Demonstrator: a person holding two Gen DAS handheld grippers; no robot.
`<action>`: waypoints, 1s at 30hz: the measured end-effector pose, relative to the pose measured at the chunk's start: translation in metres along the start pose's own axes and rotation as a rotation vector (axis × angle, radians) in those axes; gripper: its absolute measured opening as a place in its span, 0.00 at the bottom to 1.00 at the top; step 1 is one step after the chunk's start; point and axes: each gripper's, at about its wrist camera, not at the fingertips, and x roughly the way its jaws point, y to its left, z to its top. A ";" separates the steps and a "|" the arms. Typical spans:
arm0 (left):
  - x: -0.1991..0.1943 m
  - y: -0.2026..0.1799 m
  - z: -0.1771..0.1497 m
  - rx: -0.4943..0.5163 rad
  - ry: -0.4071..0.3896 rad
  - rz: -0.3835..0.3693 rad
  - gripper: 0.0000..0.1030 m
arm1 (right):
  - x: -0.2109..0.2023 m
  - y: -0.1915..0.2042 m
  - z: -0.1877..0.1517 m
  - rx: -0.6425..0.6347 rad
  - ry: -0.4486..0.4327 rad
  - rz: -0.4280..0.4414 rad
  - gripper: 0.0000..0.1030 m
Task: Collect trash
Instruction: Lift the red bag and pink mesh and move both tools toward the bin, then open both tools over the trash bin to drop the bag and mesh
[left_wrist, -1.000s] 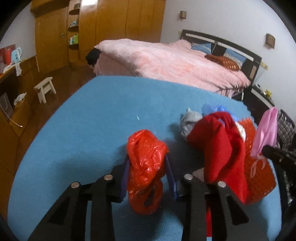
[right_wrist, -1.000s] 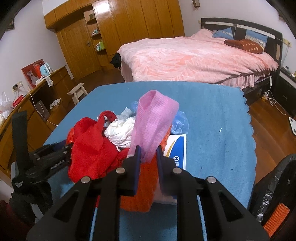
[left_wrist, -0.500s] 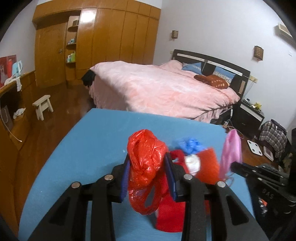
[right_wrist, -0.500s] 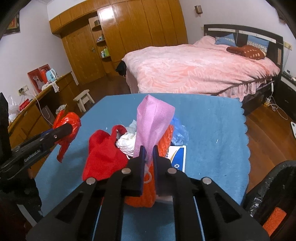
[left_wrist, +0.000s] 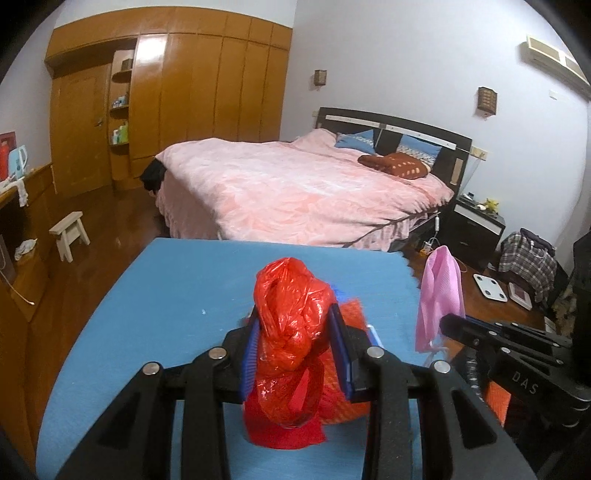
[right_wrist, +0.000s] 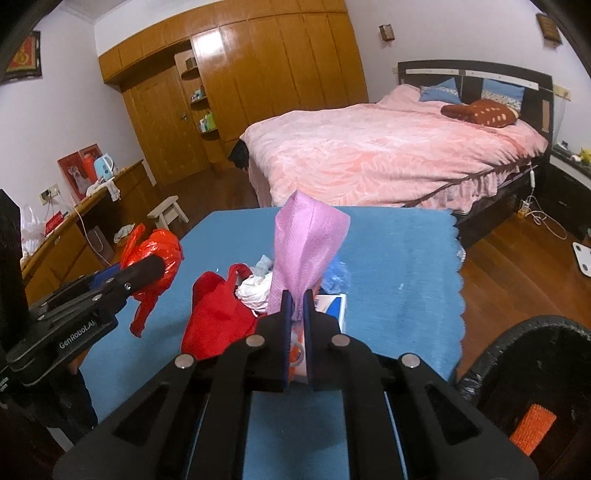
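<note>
Blue table top (right_wrist: 399, 258) bare on its right half & far end, so room to pass there w/o touching anything. Middle is blocked: trash pile (right_wrist: 255, 291) w/ red cloth (right_wrist: 218, 317), white wad, box. Left gripper (right_wrist: 147, 267), closed on red plastic bag (left_wrist: 291, 314), hangs over the left side, apart from the pile. Right gripper (right_wrist: 297, 295) clamps pink cloth (right_wrist: 303, 251) just above the pile. Black bin (right_wrist: 535, 387) stands beside the table's near right edge, mouth unobstructed. Bed (right_wrist: 388, 155) is well beyond the far edge.

I see a pink-covered bed (left_wrist: 303, 188) mid-frame, a wooden wardrobe (left_wrist: 207, 99) upper left, white walls and glossy wood floor (right_wrist: 517, 266).
</note>
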 end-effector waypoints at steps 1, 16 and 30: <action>-0.002 -0.004 0.000 0.004 -0.003 -0.005 0.34 | -0.003 -0.002 0.000 0.003 -0.003 -0.003 0.05; -0.021 -0.085 -0.010 0.074 -0.015 -0.138 0.34 | -0.083 -0.054 -0.026 0.056 -0.046 -0.116 0.05; -0.025 -0.170 -0.026 0.159 0.003 -0.273 0.34 | -0.142 -0.121 -0.066 0.154 -0.068 -0.256 0.05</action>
